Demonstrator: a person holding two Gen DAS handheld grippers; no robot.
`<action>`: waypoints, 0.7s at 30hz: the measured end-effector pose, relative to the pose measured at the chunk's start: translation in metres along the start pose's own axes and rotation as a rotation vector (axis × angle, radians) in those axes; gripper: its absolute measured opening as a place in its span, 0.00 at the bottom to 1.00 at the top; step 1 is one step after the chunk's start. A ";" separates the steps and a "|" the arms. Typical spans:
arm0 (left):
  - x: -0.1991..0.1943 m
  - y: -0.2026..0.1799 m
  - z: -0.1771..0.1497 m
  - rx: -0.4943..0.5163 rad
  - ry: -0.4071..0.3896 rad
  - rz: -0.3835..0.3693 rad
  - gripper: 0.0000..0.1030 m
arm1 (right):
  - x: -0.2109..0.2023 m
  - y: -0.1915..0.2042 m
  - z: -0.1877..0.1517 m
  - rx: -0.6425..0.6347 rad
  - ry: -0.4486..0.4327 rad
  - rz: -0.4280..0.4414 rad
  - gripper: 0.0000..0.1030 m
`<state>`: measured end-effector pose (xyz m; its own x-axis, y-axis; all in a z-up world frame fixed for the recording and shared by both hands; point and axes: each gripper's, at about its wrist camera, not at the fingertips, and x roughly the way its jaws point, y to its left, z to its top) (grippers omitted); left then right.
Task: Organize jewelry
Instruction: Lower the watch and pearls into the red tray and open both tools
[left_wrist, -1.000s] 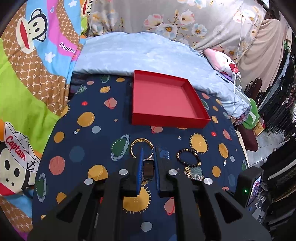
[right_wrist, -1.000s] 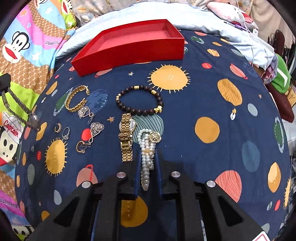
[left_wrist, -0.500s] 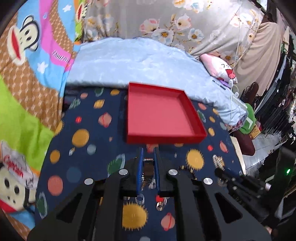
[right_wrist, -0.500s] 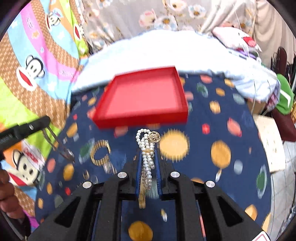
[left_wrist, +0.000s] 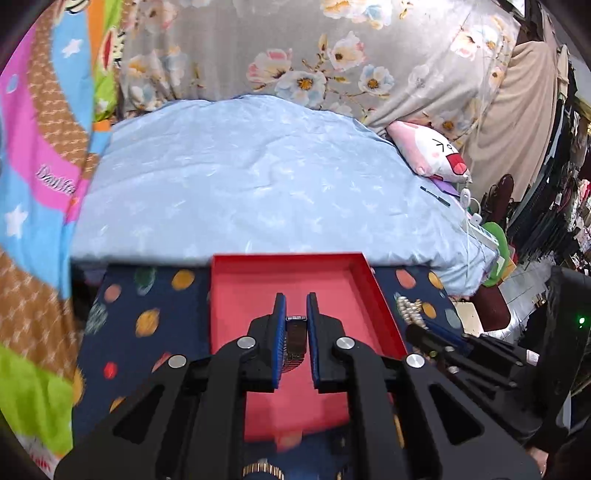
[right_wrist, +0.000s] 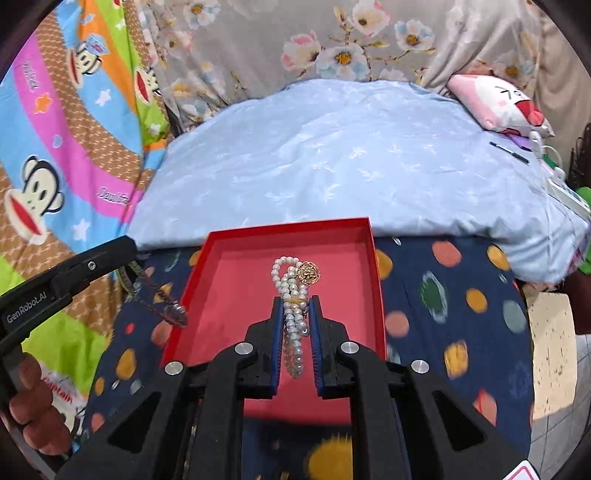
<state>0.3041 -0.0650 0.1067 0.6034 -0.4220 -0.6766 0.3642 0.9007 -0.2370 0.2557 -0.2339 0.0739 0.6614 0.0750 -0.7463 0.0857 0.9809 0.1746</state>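
My left gripper (left_wrist: 295, 301) is shut on a dark metal chain bracelet (left_wrist: 296, 338) and holds it above the red tray (left_wrist: 258, 295). In the right wrist view this bracelet (right_wrist: 159, 295) hangs from the left gripper (right_wrist: 129, 251) at the tray's left edge. My right gripper (right_wrist: 296, 302) is shut on a white pearl bracelet with a gold charm (right_wrist: 295, 291) and holds it above the red tray (right_wrist: 240, 280). The pearls (left_wrist: 408, 306) also show in the left wrist view, just right of the tray.
The tray sits on a dark blue planet-print cloth (right_wrist: 443, 295). Behind it lies a light blue blanket (right_wrist: 332, 166) and a pink plush pillow (right_wrist: 506, 103). A gold bracelet (left_wrist: 264, 470) lies on the cloth at the bottom edge of the left wrist view.
Both grippers have lifted their bracelets off the cloth and moved forward over the red tray. The other jewelry has dropped out of view below.
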 end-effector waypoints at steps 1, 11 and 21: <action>0.009 0.000 0.004 0.007 0.008 -0.003 0.10 | 0.011 -0.002 0.006 -0.001 0.014 -0.001 0.12; 0.110 0.013 0.020 -0.013 0.129 -0.014 0.10 | 0.111 -0.027 0.023 0.031 0.167 -0.018 0.12; 0.120 0.031 0.039 -0.029 0.037 0.094 0.27 | 0.108 -0.037 0.031 0.064 0.078 -0.053 0.31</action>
<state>0.4160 -0.0919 0.0454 0.6076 -0.3315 -0.7218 0.2857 0.9391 -0.1908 0.3473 -0.2676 0.0070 0.5945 0.0396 -0.8031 0.1684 0.9705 0.1725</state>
